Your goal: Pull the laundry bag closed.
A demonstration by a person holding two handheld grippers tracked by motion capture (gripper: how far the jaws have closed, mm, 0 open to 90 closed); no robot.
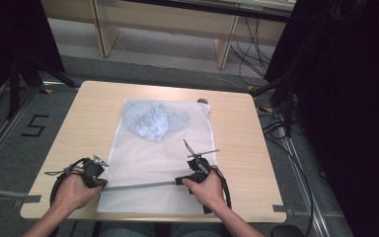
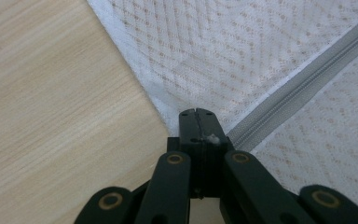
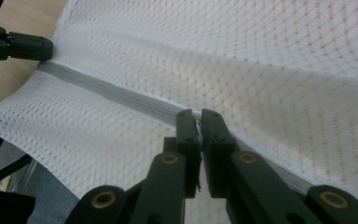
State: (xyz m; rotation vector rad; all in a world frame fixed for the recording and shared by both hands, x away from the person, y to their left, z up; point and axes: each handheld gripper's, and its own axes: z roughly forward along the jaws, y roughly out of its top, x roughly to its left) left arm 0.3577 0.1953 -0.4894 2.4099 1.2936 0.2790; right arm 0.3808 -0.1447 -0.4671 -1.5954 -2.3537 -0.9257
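Bag: mesh bag point(image 1: 150, 163) flat mid-worktop point(image 1: 237, 143), zipper point(image 1: 138, 186) along near edge.
Left hand-held gripper point(image 2: 196, 112): pinching bag's left end; I keep it anchored.
Right hand-held gripper point(image 3: 196, 113): pinching zipper pull point(image 3: 197, 122); I'd draw level along track.

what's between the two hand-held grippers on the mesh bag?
A closed grey zipper runs between the left hand-held gripper and the right hand-held gripper, across the white mesh bag, seen in the high view.

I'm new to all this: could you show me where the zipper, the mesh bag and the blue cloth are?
zipper point(image 1: 138, 186): high view, middle of the grey strip.
white mesh laundry bag point(image 1: 148, 160): high view, bare mesh panel.
light blue cloth point(image 1: 150, 121): high view, centre of the bundle inside the bag.
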